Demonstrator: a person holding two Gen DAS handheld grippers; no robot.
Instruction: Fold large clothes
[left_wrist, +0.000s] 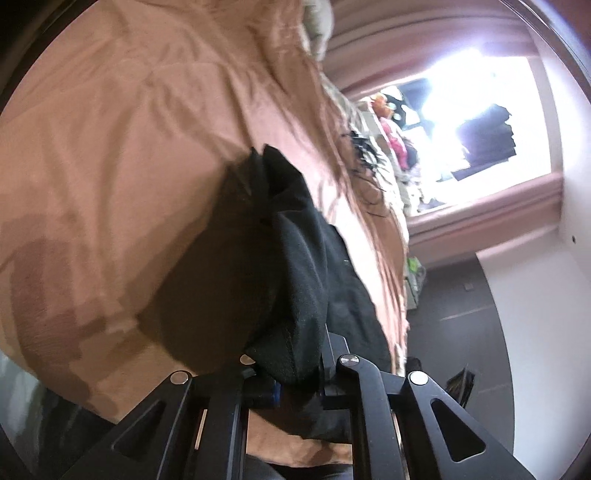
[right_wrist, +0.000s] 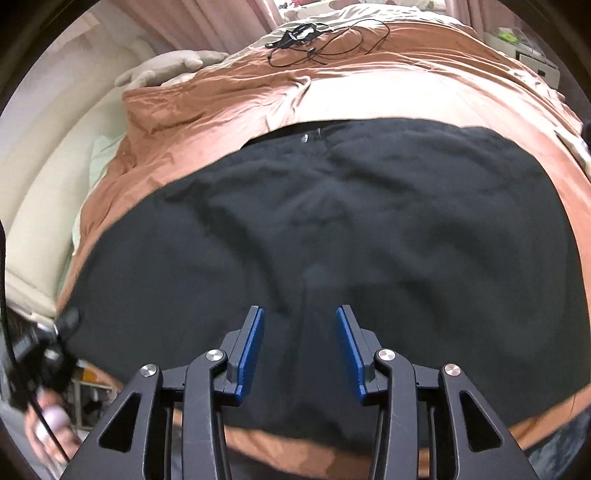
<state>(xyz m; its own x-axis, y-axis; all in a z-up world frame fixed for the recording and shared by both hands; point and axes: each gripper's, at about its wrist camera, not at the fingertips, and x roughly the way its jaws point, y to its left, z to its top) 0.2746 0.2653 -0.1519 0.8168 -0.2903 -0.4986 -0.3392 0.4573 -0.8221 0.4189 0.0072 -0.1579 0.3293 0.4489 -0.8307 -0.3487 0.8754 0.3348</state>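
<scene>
Pinching a bunched fold of the black garment (left_wrist: 295, 295), the left gripper (left_wrist: 284, 373) has its jaws clamped on the cloth, lifting it off the brown bedspread (left_wrist: 129, 147). The right gripper (right_wrist: 300, 347) hangs over the garment (right_wrist: 332, 229) with its blue pads (right_wrist: 251, 347) apart, nothing between them. One garment, spread flat across the bedspread's near half; looks soft, limp, thickish, likely no slip, so grab at hems or corners. Beyond it: one tangled black cable (right_wrist: 325, 40), one pale pillow (right_wrist: 173, 66), two grippers total.
</scene>
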